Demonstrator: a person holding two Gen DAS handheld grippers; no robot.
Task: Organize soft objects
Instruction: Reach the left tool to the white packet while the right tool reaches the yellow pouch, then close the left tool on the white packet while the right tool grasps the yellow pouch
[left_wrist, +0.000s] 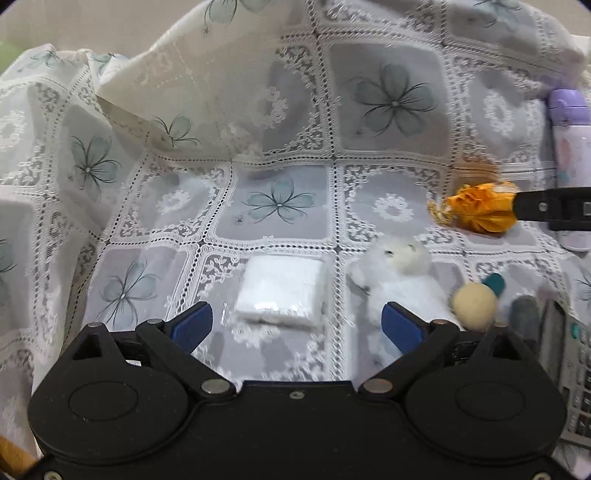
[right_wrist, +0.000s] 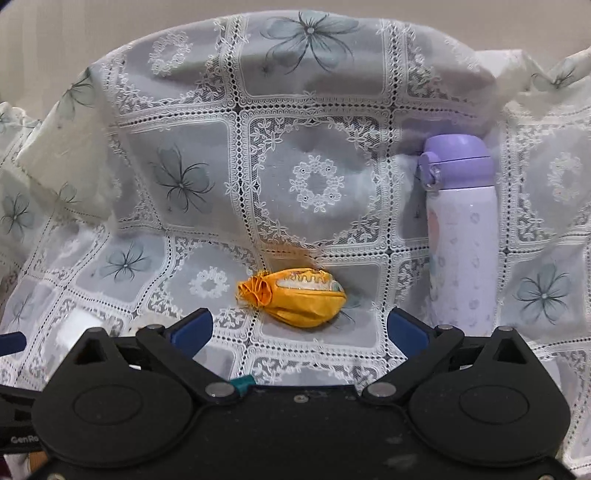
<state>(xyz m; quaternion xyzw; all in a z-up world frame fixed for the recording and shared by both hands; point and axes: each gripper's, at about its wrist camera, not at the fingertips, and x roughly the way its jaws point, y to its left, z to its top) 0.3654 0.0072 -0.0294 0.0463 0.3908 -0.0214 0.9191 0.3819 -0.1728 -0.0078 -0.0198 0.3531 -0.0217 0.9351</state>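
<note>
Right gripper (right_wrist: 299, 328): jaws wide, empty.
Orange pouch (right_wrist: 295, 297): just ahead, centred between the pads.
Advice: close across its plump middle, not the gathered end.

On the cloth (left_wrist: 280, 110) over the worktop, the packet (left_wrist: 282, 291) lies just ahead of the left claw (left_wrist: 297, 325), with the plush toy (left_wrist: 400, 280) to its right and the ball (left_wrist: 474, 306) touching the toy's right side. The pouch (right_wrist: 295, 297) lies farther back and right of the toy, just ahead of the right claw (right_wrist: 301, 332), and the bottle (right_wrist: 461, 236) stands to the pouch's right. The calculator (left_wrist: 576, 380) sits at the right edge of the left wrist view, right of the ball.
</note>
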